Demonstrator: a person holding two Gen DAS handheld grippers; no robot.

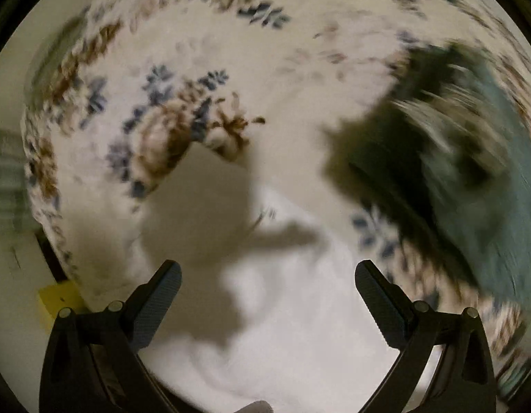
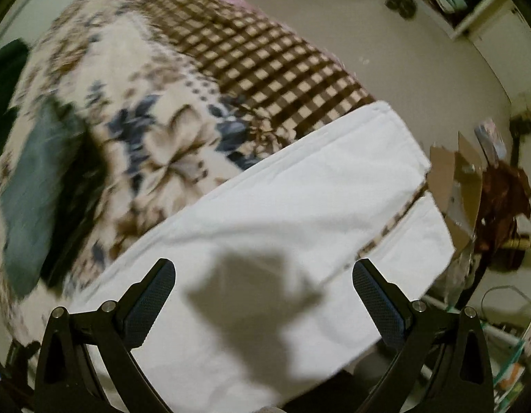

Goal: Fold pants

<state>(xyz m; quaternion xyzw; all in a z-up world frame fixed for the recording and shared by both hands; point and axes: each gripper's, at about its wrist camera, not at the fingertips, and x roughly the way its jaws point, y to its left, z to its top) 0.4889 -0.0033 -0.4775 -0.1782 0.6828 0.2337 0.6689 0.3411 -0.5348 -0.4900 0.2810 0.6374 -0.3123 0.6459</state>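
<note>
**Entry: Pants on bed, both grippers empty and clear of the garment**

Item 1. Pants (image 1: 478, 186): dark teal-green garment, heavily blurred in both views. It lay on the floral bedspread (image 1: 169, 127), to the right of the left gripper's line of sight and to the left of the right gripper's (image 2: 34, 186), so between the two tools. In the right wrist view its long axis appeared to run roughly from near to far; the blur made edges, waistband and leg ends impossible to tell apart.

Item 2. Left gripper (image 1: 267, 304): jaws spread wide, nothing between them, above a white cloth (image 1: 299, 361) and apart from the pants.

Item 3. Right gripper (image 2: 263, 303): jaws likewise spread wide and empty, above the same white cloth (image 2: 299, 189), which lay flat across the near part of the bed.

Item 4. Checked blanket (image 2: 265, 62): brown and cream, at the far side of the bed.

Assessment: folding had not visibly begun. Neither tool touched the garment. Which was nearer could not be settled; each would need to swing inward to reach it.
</note>
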